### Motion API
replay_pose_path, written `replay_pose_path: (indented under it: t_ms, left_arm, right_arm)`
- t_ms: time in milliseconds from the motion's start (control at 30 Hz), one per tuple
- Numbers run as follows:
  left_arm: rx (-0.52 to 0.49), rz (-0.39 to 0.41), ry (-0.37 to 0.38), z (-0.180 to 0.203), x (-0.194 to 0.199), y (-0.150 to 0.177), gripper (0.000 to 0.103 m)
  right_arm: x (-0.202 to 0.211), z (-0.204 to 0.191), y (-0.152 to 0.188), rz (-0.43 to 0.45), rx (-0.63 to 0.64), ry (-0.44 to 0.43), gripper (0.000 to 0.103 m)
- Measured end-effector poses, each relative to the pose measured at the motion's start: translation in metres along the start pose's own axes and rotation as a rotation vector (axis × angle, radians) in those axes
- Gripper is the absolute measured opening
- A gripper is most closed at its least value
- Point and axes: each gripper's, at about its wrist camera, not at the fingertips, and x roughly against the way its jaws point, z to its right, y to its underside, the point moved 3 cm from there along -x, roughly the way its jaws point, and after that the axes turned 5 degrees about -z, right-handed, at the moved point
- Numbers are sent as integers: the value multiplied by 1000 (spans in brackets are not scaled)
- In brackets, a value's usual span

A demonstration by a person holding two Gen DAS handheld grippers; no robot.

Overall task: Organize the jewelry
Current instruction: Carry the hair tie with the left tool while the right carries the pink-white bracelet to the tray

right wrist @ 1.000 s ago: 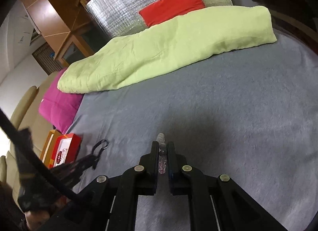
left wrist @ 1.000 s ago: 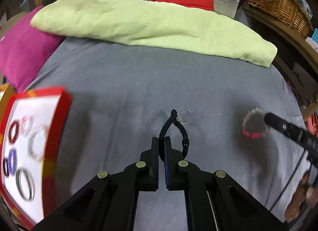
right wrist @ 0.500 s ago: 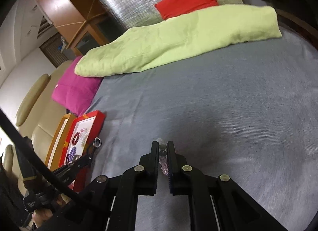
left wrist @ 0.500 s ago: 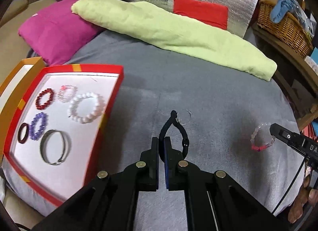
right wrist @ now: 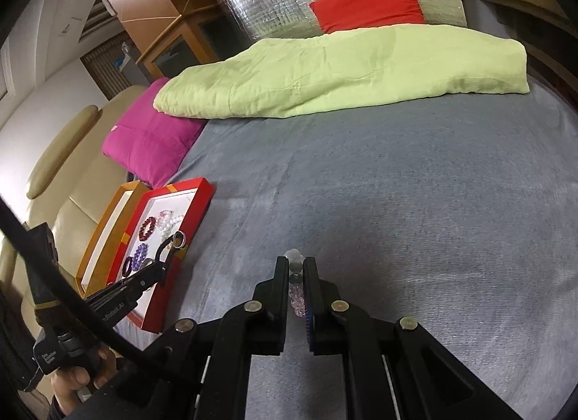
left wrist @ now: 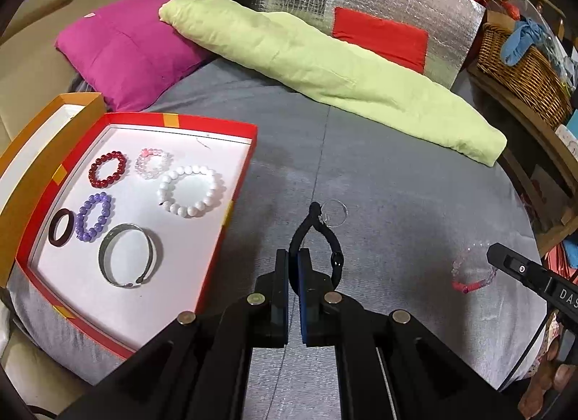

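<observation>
My left gripper (left wrist: 293,268) is shut on a black cord bracelet (left wrist: 318,239) with a thin clear ring at its tip, held above the grey bed. My right gripper (right wrist: 297,279) is shut on a clear and pink bead bracelet (right wrist: 295,293); that bracelet also shows in the left wrist view (left wrist: 471,271), hanging at the right. A red tray (left wrist: 213,261) with a white floor lies at the left and holds several bracelets: red beads (left wrist: 107,169), white beads (left wrist: 190,190), purple beads (left wrist: 94,217), a metal bangle (left wrist: 130,254).
The grey bed cover (right wrist: 397,185) spreads ahead. A green rolled blanket (left wrist: 325,69) and a magenta pillow (left wrist: 123,47) lie at the far side. An orange box lid (left wrist: 32,152) sits left of the tray. A wicker basket (left wrist: 520,65) stands far right.
The left gripper has swung left with the black bracelet, bringing the whole tray into view. The right gripper has turned left with the bead bracelet. Both stayed shut.
</observation>
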Motion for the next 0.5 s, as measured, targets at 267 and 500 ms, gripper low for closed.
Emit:
replay_pose_path:
  t_ms: [267, 500]
  left_arm:
    - [19, 11, -16, -10, 2, -1, 5]
    - [33, 19, -38, -20, 5, -3, 5]
  right_arm:
    - [-2, -12, -1, -2, 21, -2, 9]
    - [-7, -22, -3, -9, 41, -15, 9]
